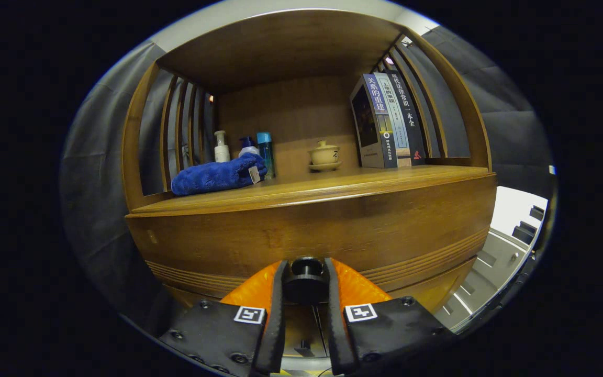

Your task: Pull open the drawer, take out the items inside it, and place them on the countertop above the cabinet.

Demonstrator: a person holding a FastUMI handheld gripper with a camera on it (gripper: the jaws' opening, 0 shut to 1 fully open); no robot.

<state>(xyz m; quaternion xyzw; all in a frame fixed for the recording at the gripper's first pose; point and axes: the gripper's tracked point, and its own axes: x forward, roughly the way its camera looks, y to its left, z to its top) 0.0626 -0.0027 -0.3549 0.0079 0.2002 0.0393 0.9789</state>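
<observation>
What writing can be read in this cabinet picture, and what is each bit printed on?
"关系的重建": spine of the purple book.
"一本全": lower spine of the black book; the characters above it are too small to read.
Middle book: too small to read.
Bottles, cup and towel tag: too blurred to read.
The claw, closed on the drawer knob, carries square patterns but no words.

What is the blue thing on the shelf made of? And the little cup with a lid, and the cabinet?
The blue towel looks like soft, fluffy cloth: its surface is fuzzy and it sags in folds. The lidded cup seems to be glazed ceramic, smooth and cream. The cabinet looks like varnished wood, showing brown grain. The gripper has its fingers around the dark, round drawer knob, probably metal or plastic.
</observation>
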